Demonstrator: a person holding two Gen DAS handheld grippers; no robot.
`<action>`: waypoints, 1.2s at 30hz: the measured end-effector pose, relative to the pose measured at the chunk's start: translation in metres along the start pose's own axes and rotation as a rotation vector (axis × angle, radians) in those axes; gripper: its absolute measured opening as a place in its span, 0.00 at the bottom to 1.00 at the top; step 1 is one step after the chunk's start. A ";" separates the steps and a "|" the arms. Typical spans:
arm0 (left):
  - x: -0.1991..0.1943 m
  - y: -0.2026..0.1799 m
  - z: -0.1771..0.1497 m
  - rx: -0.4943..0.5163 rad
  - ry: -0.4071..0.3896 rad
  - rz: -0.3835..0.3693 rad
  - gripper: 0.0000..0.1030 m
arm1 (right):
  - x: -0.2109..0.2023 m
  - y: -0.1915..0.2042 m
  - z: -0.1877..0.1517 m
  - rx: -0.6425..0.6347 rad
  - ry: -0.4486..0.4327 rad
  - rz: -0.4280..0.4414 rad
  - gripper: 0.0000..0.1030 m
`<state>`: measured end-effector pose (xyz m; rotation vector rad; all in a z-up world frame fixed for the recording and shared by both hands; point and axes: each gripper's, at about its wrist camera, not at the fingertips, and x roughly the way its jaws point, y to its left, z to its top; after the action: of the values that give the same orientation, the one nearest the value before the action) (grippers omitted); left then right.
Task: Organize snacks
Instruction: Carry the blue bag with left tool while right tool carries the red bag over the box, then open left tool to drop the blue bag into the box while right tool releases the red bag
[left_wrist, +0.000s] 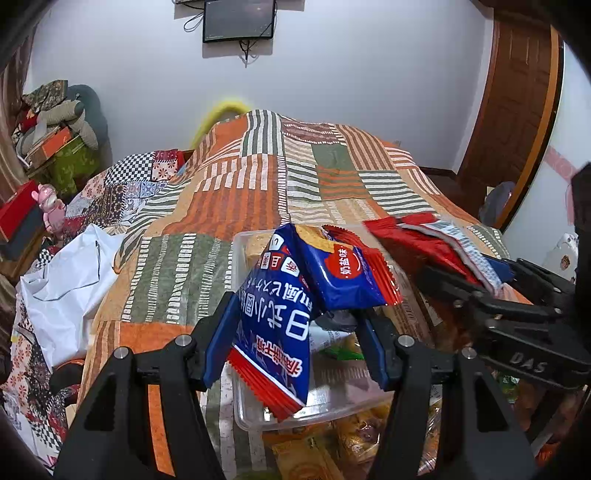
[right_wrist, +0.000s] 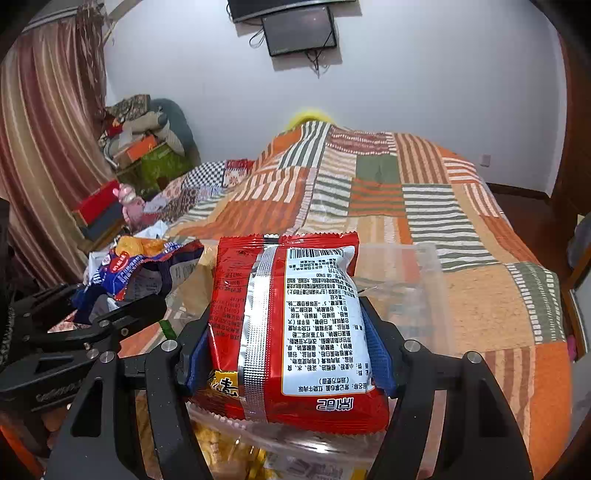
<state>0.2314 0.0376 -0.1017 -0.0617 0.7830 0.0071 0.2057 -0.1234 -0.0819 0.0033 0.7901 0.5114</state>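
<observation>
Left gripper (left_wrist: 295, 343): points toward 12 o'clock over the bed; fingers partly closed, pinching the blue packet (left_wrist: 275, 325) from both sides.
Blue packet: hangs between the left fingers, red crimped edge lowest, above the clear tray (left_wrist: 255, 417); a second blue packet (left_wrist: 343, 275) overlaps it at 1 o'clock.
Right gripper (right_wrist: 291, 347): points toward 12 o'clock; fingers spread wide around the red packet (right_wrist: 291, 332) and pressing on its two sides.
Red packet: upright in the right fingers, back label facing the camera, above the clear box (right_wrist: 406, 269).
Clear tray: holds pale biscuits at its far corner, 11 o'clock of the blue packet.
Clear box: contents cannot be made out.
Bedspread (left_wrist: 229, 192): patchwork, orange and green stripes, under both containers.
Loose snacks (left_wrist: 354, 439): yellow wrappers, 6 o'clock of the tray.
</observation>
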 end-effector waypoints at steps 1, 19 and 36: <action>0.000 -0.002 -0.001 0.011 -0.001 0.006 0.59 | 0.002 0.001 0.000 -0.003 0.008 0.000 0.64; 0.000 -0.011 0.002 0.006 0.034 -0.080 0.74 | 0.008 -0.007 0.000 -0.003 0.062 -0.018 0.66; -0.061 -0.006 -0.015 0.026 -0.014 -0.097 0.82 | -0.056 -0.021 -0.012 0.010 -0.029 -0.031 0.73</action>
<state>0.1776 0.0317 -0.0691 -0.0752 0.7657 -0.0944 0.1742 -0.1690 -0.0567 0.0075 0.7629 0.4771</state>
